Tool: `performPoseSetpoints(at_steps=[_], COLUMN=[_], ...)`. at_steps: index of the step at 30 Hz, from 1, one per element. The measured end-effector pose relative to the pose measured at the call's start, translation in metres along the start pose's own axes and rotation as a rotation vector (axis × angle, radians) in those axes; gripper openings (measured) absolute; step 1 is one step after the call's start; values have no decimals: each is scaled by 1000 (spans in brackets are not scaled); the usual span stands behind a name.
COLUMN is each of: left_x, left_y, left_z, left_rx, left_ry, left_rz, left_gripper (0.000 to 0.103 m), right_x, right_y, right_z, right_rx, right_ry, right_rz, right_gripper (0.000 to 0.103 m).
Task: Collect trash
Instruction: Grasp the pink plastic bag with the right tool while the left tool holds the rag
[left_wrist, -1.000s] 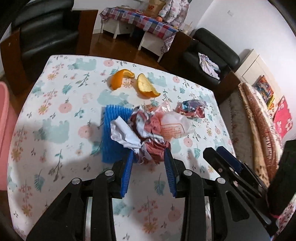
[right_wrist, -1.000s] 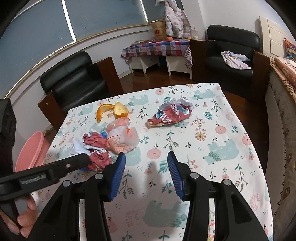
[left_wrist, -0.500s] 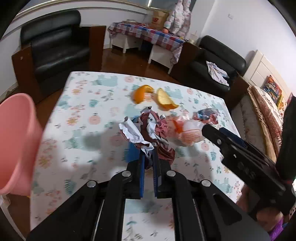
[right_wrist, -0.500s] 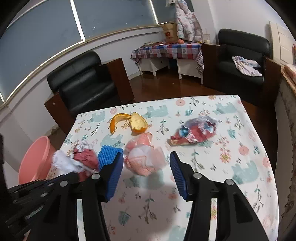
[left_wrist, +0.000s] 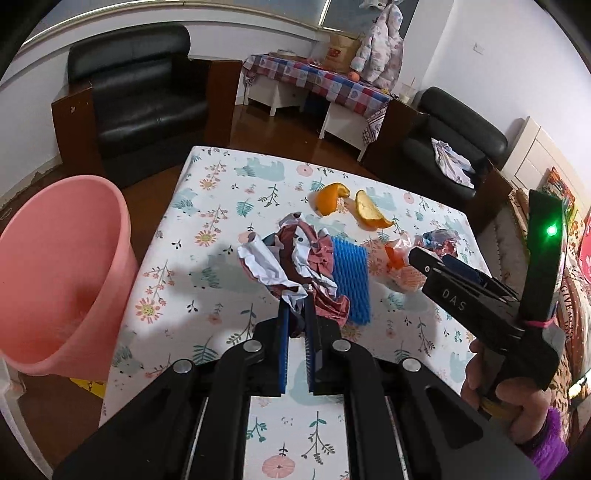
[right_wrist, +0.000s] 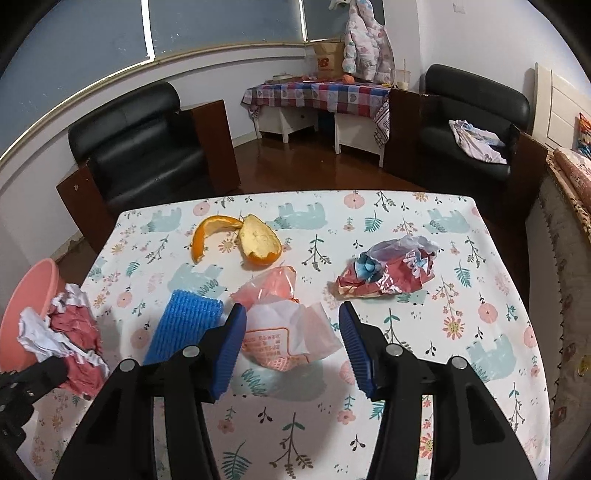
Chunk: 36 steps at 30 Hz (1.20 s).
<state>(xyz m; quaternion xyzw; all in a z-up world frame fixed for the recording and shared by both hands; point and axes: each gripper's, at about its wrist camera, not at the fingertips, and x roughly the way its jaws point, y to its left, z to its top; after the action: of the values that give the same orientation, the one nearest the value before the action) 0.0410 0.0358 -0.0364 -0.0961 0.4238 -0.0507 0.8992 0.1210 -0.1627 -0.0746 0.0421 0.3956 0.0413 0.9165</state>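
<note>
My left gripper is shut on a crumpled red and white wrapper, lifted off the flowered table; the right wrist view shows that wrapper at the far left. A pink bin stands beside the table's left edge. My right gripper is open, its blue pads on either side of a pink and white plastic bag that lies on the cloth. A blue foam net lies just left of that bag. Two orange peels and a crumpled red and blue wrapper lie farther back.
Black armchairs stand beyond the table's far edge, and a second black chair sits at the right. A low table with a checked cloth is against the back wall. A patterned sofa edge runs along the right side.
My left gripper shut on the crumpled red and white wrapper and lifted it leftwards, off the blue foam net, bringing the pink bin into view. My right gripper moved in around the plastic bag.
</note>
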Motion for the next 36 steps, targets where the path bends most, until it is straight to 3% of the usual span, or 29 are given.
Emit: performPoseSetpoints(at_steps=[36], left_x=[7], left_y=[-9], left_z=[-5], left_rx=[24], left_ry=[19], left_rz=[-13], left_gripper=[7], right_x=[9], right_y=[-5], right_z=[-3], right_rx=[10], right_ry=[10], right_rz=[3], right_gripper=[51])
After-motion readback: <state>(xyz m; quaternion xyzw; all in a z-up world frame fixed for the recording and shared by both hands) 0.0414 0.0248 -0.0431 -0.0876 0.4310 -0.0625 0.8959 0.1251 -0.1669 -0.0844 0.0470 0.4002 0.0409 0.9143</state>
